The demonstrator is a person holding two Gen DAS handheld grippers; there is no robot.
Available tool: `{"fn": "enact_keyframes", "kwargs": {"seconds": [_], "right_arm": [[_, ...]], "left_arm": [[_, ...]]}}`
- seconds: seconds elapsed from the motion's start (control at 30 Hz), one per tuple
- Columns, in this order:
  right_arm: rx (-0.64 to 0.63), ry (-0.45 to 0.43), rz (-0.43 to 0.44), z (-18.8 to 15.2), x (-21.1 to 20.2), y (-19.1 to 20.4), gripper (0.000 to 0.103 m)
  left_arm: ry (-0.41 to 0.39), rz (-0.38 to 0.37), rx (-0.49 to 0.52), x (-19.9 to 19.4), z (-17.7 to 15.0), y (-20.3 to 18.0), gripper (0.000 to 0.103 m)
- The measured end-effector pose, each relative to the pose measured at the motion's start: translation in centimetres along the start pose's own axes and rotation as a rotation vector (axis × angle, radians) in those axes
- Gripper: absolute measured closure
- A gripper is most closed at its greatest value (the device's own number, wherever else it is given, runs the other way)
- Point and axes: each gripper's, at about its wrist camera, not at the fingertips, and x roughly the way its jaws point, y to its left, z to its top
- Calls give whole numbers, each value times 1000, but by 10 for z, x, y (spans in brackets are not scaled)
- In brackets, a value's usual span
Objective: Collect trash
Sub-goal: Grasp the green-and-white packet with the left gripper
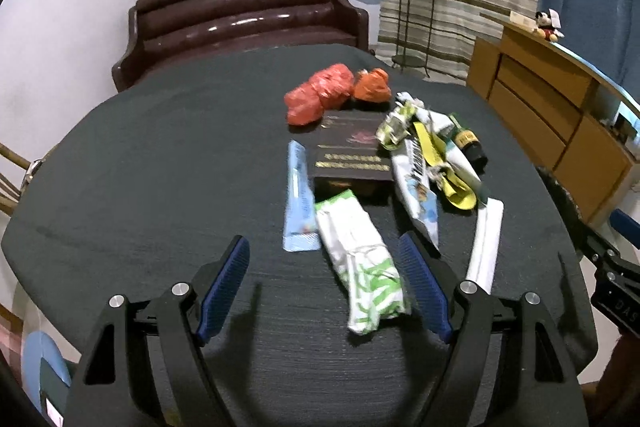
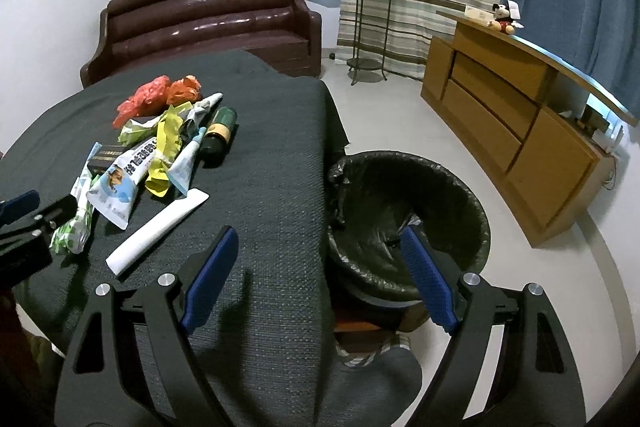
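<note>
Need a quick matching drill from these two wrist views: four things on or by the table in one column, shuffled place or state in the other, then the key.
Things
1. green-and-white wrapper
2. white strip
3. dark bottle
4. trash bin

Places or states
A. on the floor past the table edge, lined with a black bag
B. lying on its side at the far end of the pile
C. between the left gripper's fingers, pads not pressing on it
D. flat on the cloth, apart from the pile

Pairs: 1-C, 2-D, 3-B, 4-A
</note>
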Motion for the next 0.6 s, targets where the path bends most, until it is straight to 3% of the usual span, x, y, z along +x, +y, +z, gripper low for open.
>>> {"fn": "enact_keyframes", "kwargs": {"seconds": [0.2, 0.27, 0.33, 0.6], "right_arm": [[1, 8, 6, -3, 3, 4, 22], [-1, 9, 10, -4, 3, 5, 22], [-4, 11, 13, -4, 3, 5, 22], [-12, 12, 26, -3, -1, 10, 22]], "left_arm": [[44, -25, 2, 10, -4, -6, 45], [44, -35, 1, 9, -5, -7, 54], [39, -62, -1, 9, -5, -8, 69], [-31, -57, 9, -10, 1, -8, 70]]}}
